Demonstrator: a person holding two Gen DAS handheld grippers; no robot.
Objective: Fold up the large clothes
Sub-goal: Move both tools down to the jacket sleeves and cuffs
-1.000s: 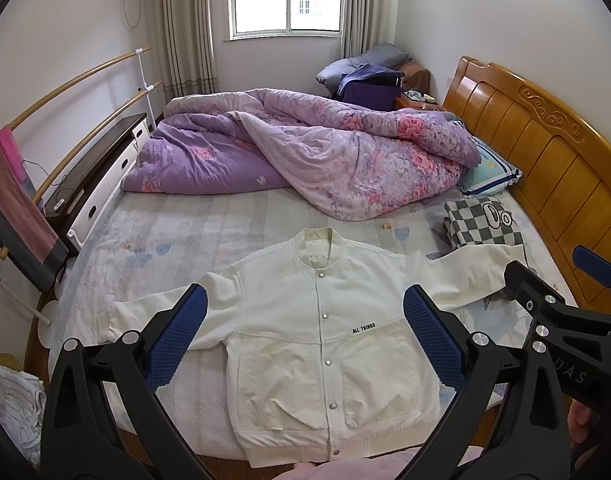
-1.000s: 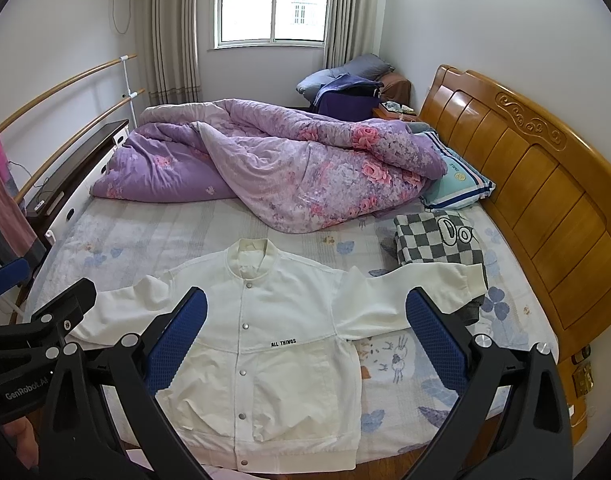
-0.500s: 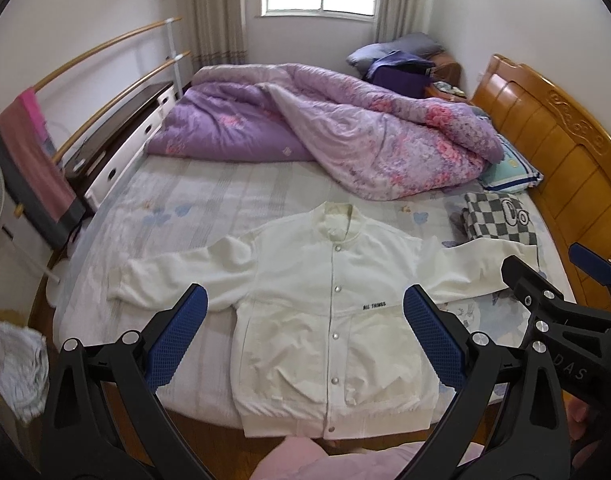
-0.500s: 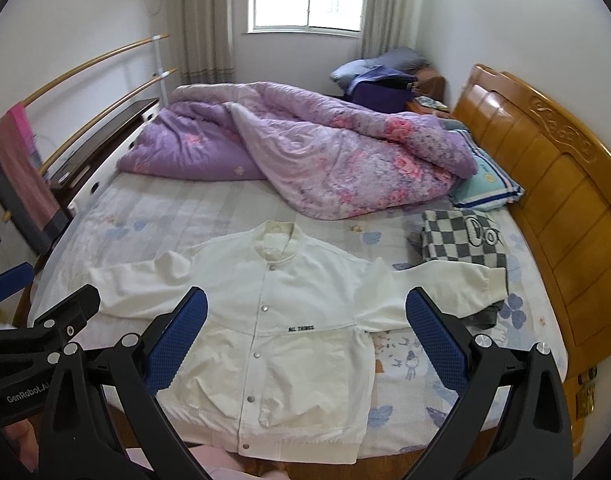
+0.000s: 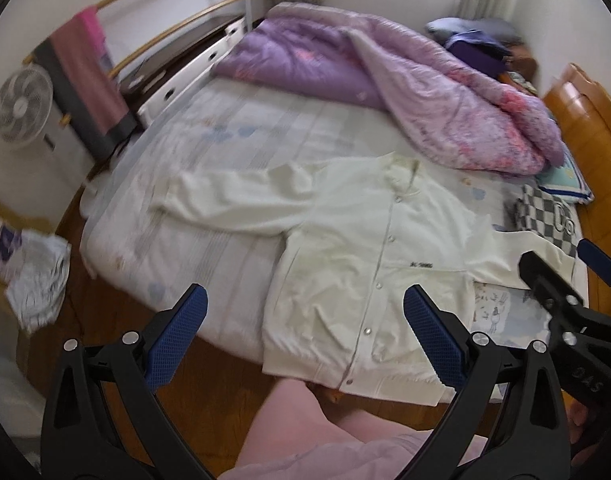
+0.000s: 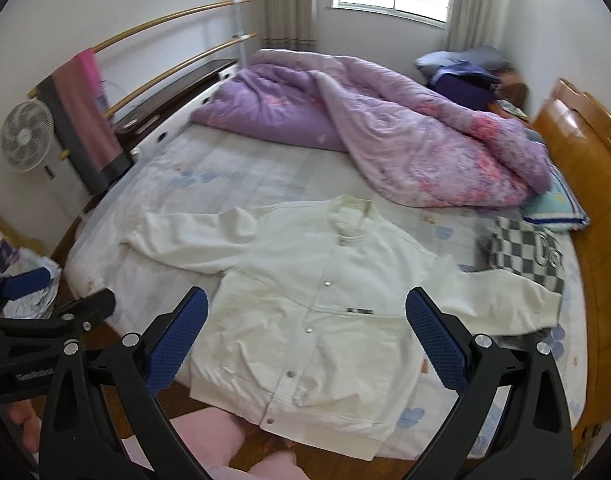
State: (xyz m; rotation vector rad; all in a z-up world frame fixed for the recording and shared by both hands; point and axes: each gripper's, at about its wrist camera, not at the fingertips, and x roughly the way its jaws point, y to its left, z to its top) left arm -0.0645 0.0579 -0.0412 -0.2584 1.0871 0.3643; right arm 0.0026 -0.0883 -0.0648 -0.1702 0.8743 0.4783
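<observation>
A white snap-front jacket (image 6: pixel 313 312) lies face up and buttoned on the near part of the bed (image 6: pixel 233 176), sleeves spread to both sides, hem at the mattress edge. Compared with a second ago, both cameras have swung left and pulled back, so the jacket's far sleeve (image 5: pixel 225 196) now sits central in the left view. This suggests folding will start with that sleeve. The left gripper (image 5: pixel 305 336) and right gripper (image 6: pixel 307 338) both hover above, jaws spread wide, holding nothing. Beyond lie a purple quilt (image 6: pixel 405 136) and a checkered cloth (image 6: pixel 525 248).
</observation>
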